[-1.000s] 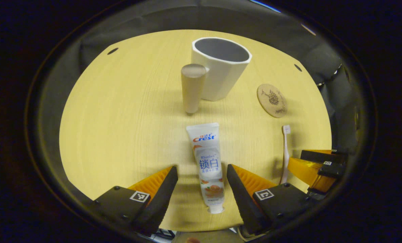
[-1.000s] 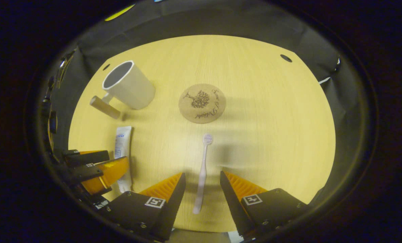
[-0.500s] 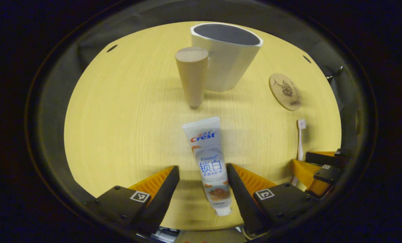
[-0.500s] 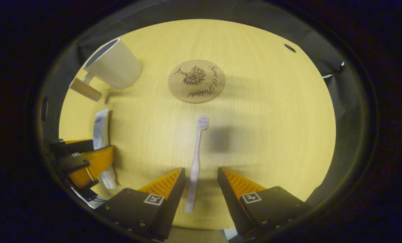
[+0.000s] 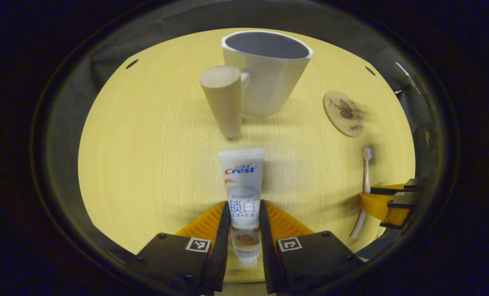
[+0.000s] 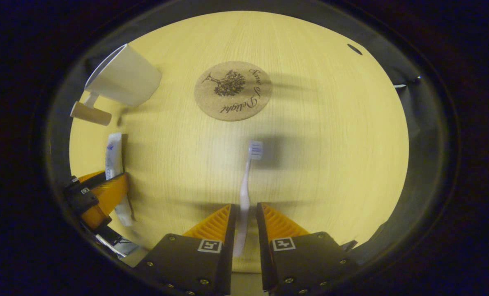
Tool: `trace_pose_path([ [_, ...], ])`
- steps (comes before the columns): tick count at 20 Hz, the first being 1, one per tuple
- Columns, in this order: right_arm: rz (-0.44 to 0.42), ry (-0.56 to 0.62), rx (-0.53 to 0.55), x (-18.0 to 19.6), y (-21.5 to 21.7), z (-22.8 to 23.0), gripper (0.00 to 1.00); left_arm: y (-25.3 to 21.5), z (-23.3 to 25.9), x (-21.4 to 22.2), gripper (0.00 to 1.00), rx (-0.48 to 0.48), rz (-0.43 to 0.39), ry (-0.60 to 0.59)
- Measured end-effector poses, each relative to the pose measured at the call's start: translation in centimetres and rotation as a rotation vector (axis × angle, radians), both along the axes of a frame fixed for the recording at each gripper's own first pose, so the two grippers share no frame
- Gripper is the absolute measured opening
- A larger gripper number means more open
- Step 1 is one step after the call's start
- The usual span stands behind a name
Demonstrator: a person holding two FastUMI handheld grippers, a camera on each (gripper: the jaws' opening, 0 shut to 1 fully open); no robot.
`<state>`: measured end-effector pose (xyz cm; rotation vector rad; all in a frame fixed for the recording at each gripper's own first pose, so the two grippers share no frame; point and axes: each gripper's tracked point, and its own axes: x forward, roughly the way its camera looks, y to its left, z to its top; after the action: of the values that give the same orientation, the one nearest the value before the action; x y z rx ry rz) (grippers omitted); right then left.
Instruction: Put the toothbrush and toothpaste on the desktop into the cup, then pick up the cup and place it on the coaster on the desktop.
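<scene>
The cup (image 5: 265,72) stands empty at twelve o'clock on the tabletop (image 5: 146,156), coaster (image 5: 344,113) at two. My left gripper (image 5: 244,224) clamps the toothpaste (image 5: 242,193); my right gripper (image 6: 243,224) clamps the toothbrush (image 6: 246,185).

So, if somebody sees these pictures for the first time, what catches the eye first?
Probably the toothpaste, clamped between the left gripper fingers, and the toothbrush, clamped in the right gripper. Beyond them, the big white cup stands empty, left of the round coaster.
</scene>
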<state>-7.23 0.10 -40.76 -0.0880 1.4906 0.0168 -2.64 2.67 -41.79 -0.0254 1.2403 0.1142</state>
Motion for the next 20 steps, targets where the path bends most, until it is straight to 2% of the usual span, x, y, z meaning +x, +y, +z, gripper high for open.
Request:
trace_pose_path([
  [1, -0.041, 0.0, 0.003, -0.3, 0.5, -0.8, 0.18, 0.0, 0.3, -0.1, 0.43, 0.003, 0.005, 0.011],
  [2, -0.025, -0.005, 0.019, 0.1, 0.3, -0.6, 0.03, -0.1, 1.0, 0.3, 0.34, 0.001, 0.001, 0.006],
  [3, -0.023, -0.007, 0.024, 0.0, 0.2, -0.3, 0.02, -0.1, 1.3, 0.3, 0.34, -0.002, 0.015, 0.01],
  [4, -0.025, -0.004, 0.029, -0.1, 0.3, 0.1, 0.02, -0.3, 2.1, 0.8, 0.25, -0.001, 0.007, 0.004],
  [5, -0.029, -0.001, 0.034, 0.0, 0.2, 0.1, 0.02, -0.3, 2.7, 0.8, 0.24, 0.0, 0.003, 0.014],
  [8, -0.035, 0.001, 0.036, 0.1, 0.3, -0.1, 0.01, 1.2, 2.8, 2.5, 0.27, -0.011, 0.001, 0.028],
  [9, -0.032, -0.001, 0.035, 0.2, 0.3, 0.0, 0.02, 1.4, 2.5, 0.6, 0.24, -0.02, 0.005, 0.032],
  [10, -0.03, -0.002, 0.034, 0.1, 0.3, -0.1, 0.01, 0.8, 2.5, 0.8, 0.26, -0.03, 0.008, 0.025],
  [17, -0.027, -0.001, 0.041, 0.2, 0.3, 0.0, 0.01, -3.6, 17.5, 0.9, 0.25, -0.065, -0.037, -0.108],
  [20, -0.026, -0.002, 0.041, 0.1, 0.3, 0.0, 0.01, -5.5, 25.4, 1.6, 0.25, -0.101, -0.042, -0.165],
])
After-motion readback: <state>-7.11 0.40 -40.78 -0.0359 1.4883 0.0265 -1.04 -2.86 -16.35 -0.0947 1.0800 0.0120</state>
